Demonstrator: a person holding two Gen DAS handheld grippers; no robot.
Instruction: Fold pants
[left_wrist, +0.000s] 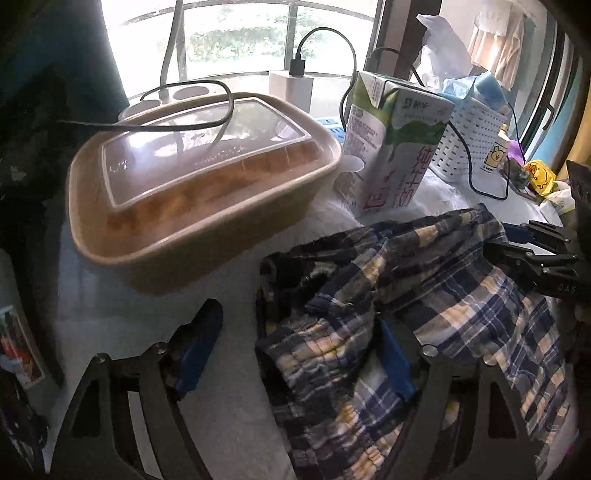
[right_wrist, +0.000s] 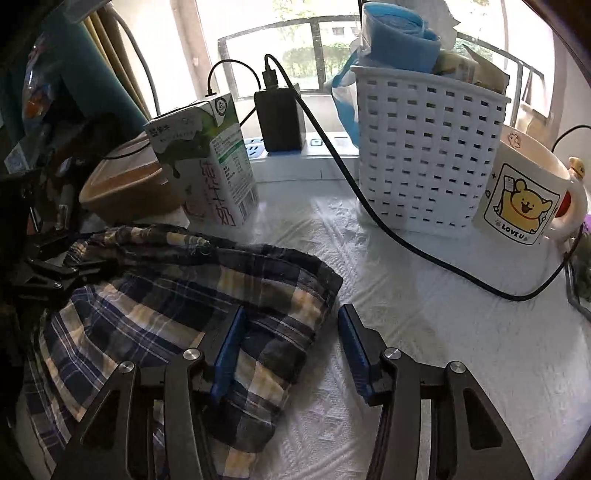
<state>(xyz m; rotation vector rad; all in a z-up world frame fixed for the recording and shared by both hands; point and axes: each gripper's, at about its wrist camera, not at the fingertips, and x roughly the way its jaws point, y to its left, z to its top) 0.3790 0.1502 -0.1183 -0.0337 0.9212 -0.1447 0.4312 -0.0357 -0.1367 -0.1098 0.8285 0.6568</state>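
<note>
Plaid pants (right_wrist: 177, 295) bunched between both tongs; left tongs (left_wrist: 299, 354) wide; right tongs (right_wrist: 291, 350) wide

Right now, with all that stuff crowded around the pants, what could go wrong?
The milk carton stands right behind the plaid pants; swinging the cloth back could tip it. The black cable trails over the white table cover nearby, so the right gripper might snag it. Both grippers are open around bunched cloth, so a grab may catch uneven layers.
</note>
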